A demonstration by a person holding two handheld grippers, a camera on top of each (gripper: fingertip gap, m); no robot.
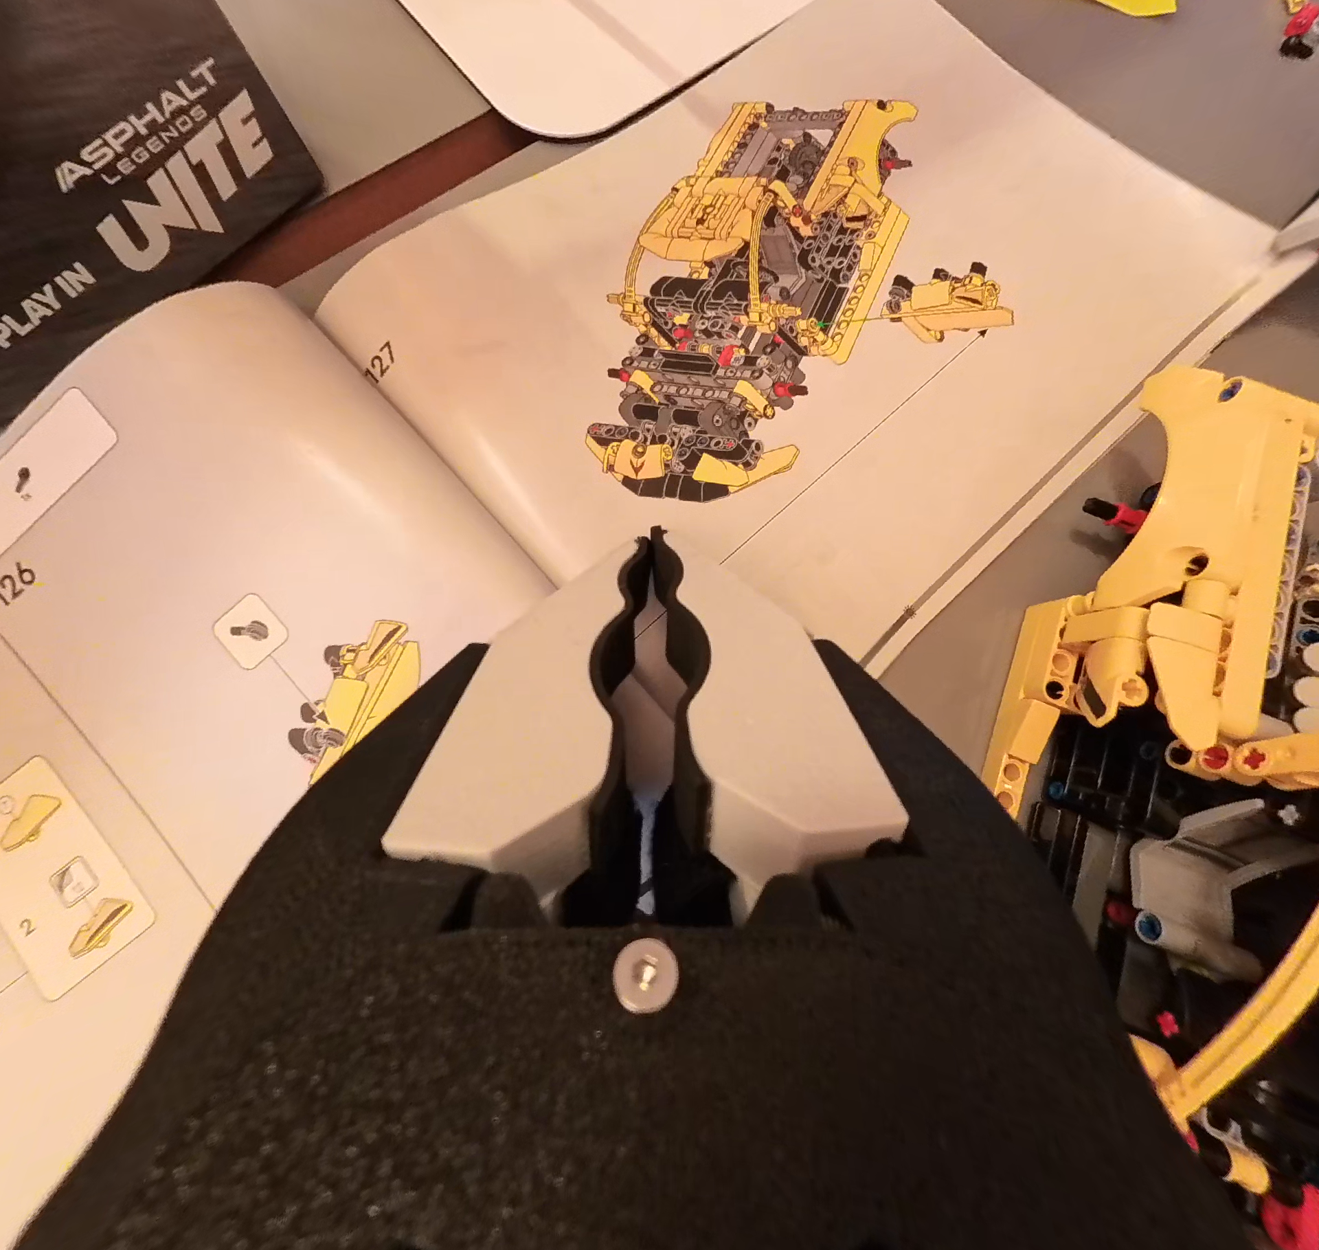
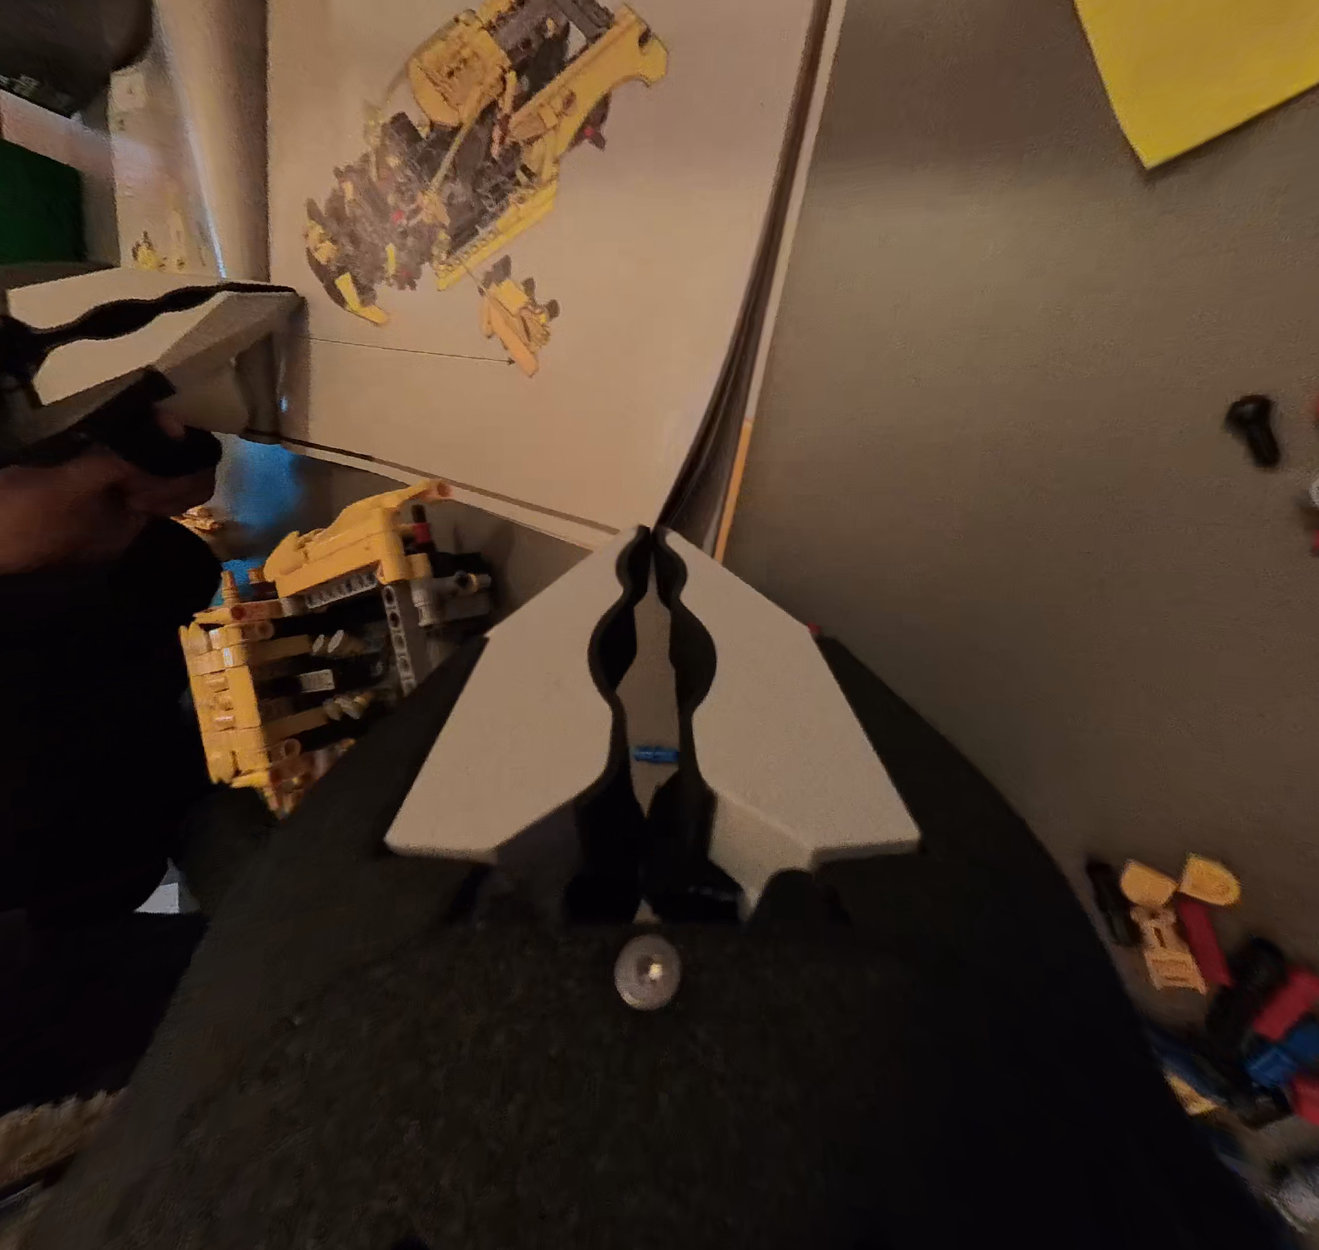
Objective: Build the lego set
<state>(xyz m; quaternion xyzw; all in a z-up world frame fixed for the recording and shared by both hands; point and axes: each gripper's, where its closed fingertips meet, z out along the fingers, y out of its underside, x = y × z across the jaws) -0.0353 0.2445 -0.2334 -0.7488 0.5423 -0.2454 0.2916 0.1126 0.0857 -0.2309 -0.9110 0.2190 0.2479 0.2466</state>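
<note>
The half-built yellow model [image 1: 1170, 737] lies on the grey table [image 2: 999, 430], just beside the lower right edge of the open instruction booklet [image 1: 642, 273]. In the right wrist view the model [image 2: 314, 652] sits below the booklet's [image 2: 571, 395] near corner, close to a person's dark sleeve. It looks light but awkward — a stiff core of black and grey beams with thin yellow panels and a long curved strip hung off it. Those outer pieces would likely pop loose under a squeeze, so I would take hold low on the beam frame, not on the panels or the red pins sticking out.

The left gripper [image 1: 653, 544] hovers over the booklet's lower edge, beside the model, its fingertips pressed together with nothing between them. The right gripper [image 2: 651, 537] is clenched the same way, tips meeting off the booklet's right-hand corner; a small blue piece [image 2: 653, 754] shows in the gap farther back between its fingers, though whether it is pinched there or lies on the table beneath, I cannot tell.

Farther right of the booklet lie loose parts [image 2: 1227, 987] — yellow, red, blue and black — with a single black pin [image 2: 1252, 427] apart from them, and a yellow sheet [image 2: 1199, 30] beyond. A dark booklet [image 1: 121, 138] lies past the instruction booklet's far left corner.
</note>
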